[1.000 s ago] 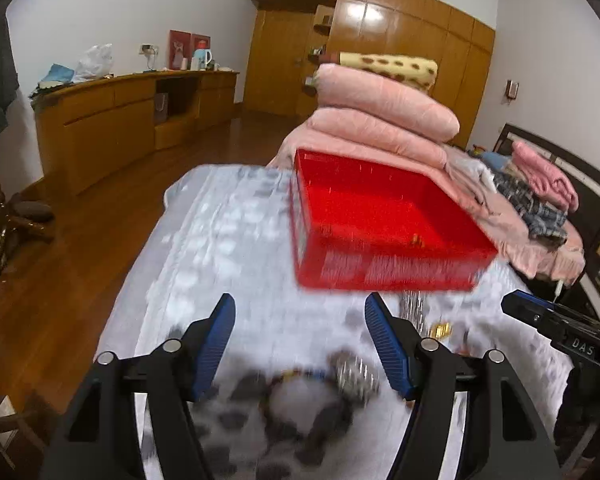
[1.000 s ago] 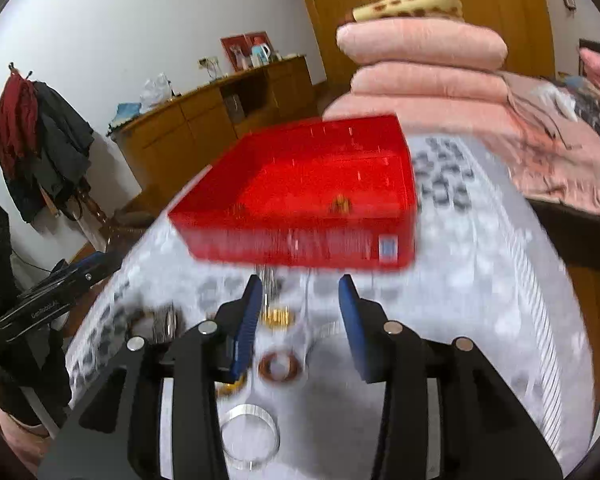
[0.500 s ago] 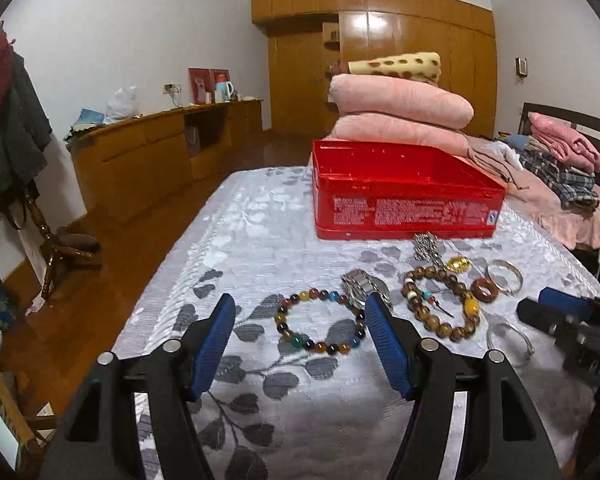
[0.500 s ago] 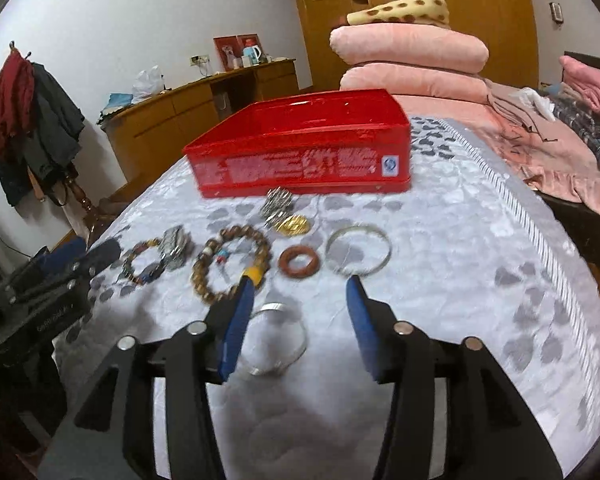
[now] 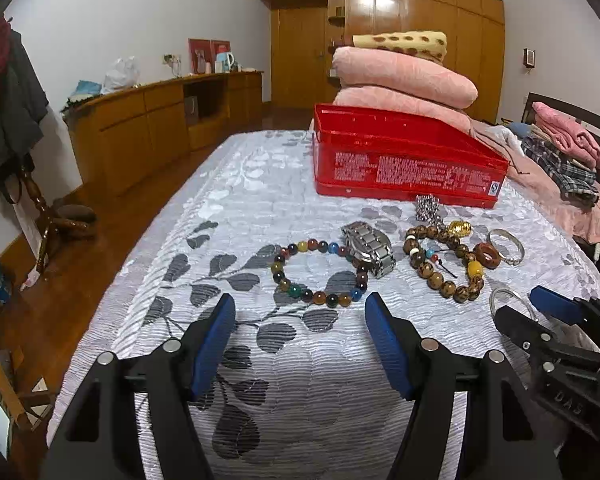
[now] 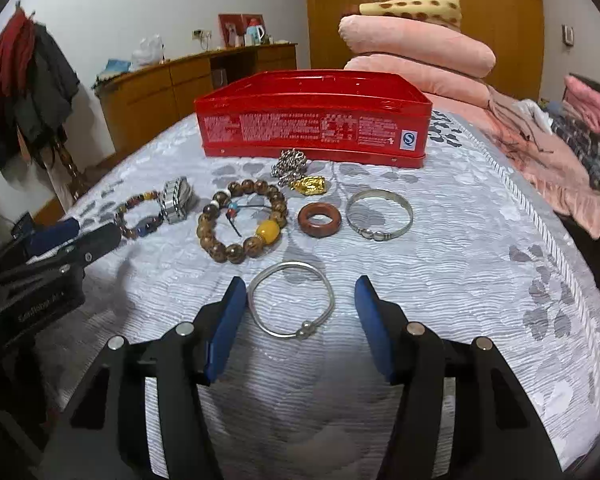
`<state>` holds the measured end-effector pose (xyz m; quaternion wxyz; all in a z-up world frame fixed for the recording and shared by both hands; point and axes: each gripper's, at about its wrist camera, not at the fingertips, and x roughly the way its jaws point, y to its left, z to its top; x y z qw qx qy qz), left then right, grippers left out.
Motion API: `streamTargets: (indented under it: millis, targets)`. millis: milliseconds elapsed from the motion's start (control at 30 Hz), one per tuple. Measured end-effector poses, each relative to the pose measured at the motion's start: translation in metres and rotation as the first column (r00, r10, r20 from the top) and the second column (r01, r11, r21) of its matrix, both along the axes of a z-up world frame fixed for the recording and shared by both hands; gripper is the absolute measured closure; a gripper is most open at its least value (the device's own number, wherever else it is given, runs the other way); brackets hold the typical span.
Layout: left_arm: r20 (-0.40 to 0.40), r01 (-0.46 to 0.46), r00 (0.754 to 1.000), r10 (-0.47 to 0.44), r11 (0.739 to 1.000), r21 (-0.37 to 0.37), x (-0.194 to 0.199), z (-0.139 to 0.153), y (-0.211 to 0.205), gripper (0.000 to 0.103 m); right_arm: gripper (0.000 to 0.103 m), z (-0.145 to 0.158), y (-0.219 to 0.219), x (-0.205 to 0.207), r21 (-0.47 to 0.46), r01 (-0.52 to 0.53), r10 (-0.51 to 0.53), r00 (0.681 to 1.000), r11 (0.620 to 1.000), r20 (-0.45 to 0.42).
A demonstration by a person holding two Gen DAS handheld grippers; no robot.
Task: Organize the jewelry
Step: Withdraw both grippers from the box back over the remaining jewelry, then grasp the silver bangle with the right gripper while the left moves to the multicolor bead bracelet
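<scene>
Through the left wrist view, I am holding the left claw (image 5: pixel 300 338) released and empty above the tabletop (image 5: pixel 180 248), just short of the multicoloured bead bracelet (image 5: pixel 320 272); the red tin (image 5: pixel 404 168) is sitting beyond.

Through the right wrist view, I am keeping the right claw (image 6: pixel 300 316) released, its fingers flanking the thin silver bangle (image 6: pixel 291 299) without touching it.

We look from low and close over the patterned bedspread (image 5: pixel 260 380) towards the red tin (image 5: pixel 404 168) in both wrist views, the left from nearer its left corner, the right squarely at its long side. We share the tin and the beaded bracelets before it.
</scene>
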<state>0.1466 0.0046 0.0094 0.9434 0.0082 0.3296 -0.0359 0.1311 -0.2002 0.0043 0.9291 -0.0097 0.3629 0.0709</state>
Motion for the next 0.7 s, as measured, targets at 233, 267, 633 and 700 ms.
streamTargets:
  millis: [233, 267, 633, 700]
  targets:
    - [-0.034, 0.011, 0.999, -0.012, 0.999, -0.032, 0.005, 0.000, 0.005, 0.037, 0.059, 0.000, 0.005, 0.002, -0.037, -0.011, 0.011, 1.000, 0.999, -0.007]
    - [-0.036, 0.012, 0.999, -0.013, 0.999, -0.036, 0.006, 0.000, 0.005, 0.037, 0.059, 0.001, 0.005, 0.002, -0.036, -0.012, 0.012, 1.000, 0.999, -0.008]
    - [-0.078, 0.033, 0.996, -0.039, 0.997, -0.073, 0.018, 0.001, 0.002, 0.037, 0.059, 0.005, -0.007, 0.006, -0.004, 0.004, -0.004, 1.000, 1.000, -0.020]
    - [-0.077, 0.052, 0.995, -0.058, 0.996, -0.071, 0.022, 0.003, -0.003, 0.041, 0.059, 0.003, -0.008, 0.008, 0.004, -0.001, 0.001, 1.000, 1.000, -0.030]
